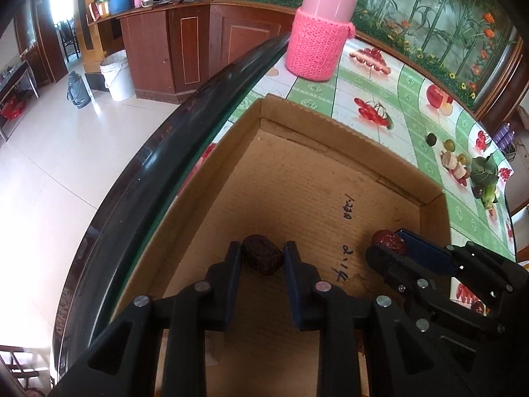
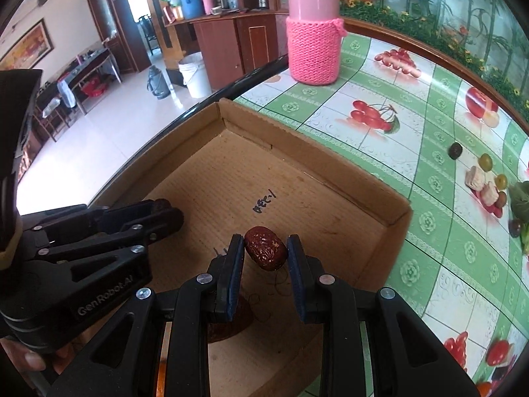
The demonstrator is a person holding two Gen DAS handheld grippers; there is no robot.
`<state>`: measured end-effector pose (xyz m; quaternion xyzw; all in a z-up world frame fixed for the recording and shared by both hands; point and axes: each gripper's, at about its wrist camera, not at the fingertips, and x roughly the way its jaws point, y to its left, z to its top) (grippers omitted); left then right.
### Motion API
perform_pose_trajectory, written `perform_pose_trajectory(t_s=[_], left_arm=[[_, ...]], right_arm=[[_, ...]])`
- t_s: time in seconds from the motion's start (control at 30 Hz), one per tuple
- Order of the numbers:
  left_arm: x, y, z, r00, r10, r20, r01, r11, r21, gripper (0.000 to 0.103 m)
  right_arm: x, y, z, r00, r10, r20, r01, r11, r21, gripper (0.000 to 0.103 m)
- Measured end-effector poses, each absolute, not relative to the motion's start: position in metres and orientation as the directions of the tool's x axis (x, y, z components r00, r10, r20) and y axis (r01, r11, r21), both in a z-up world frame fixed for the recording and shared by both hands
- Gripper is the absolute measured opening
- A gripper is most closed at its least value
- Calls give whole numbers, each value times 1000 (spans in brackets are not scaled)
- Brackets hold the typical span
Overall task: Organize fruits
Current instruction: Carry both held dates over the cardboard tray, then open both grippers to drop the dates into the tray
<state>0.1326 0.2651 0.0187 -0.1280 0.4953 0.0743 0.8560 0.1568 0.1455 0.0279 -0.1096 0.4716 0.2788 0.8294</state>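
A shallow cardboard box [image 1: 347, 129] [image 2: 317, 155] lies on the fruit-print tablecloth. My left gripper [image 1: 262, 252] is over the box with a dark red date [image 1: 263, 255] between its fingertips, pads touching its ends. My right gripper [image 2: 265, 246] holds a second red date [image 2: 266, 252] between its pads, low over the box floor. In the left wrist view the right gripper [image 1: 390, 244] shows at the right with its date [image 1: 387, 241]. In the right wrist view the left gripper [image 2: 165, 213] shows at the left.
A bottle in a pink knitted sleeve [image 1: 315, 48] [image 2: 314, 49] stands beyond the box near the table's dark edge [image 1: 185, 139]. A small dark fruit [image 2: 455, 150] lies on the cloth at the right, by printed fruit. The floor lies to the left.
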Motion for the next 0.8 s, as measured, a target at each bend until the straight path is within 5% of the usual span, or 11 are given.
perform_pose_trajectory(t_s=[0.37, 0.53, 0.8], left_arm=[[135, 265, 19, 497, 12, -868, -249, 960, -129, 29], [134, 265, 20, 483, 43, -875, -267, 958, -100, 56], [120, 271, 24, 490, 88, -867, -287, 956, -65, 61]], right_arm=[[162, 143, 17, 396, 330, -857, -564, 824, 56, 29], [161, 138, 18, 402, 321, -857, -555, 830, 51, 34], [151, 132, 25, 422, 306, -853, -549, 836, 28, 36]])
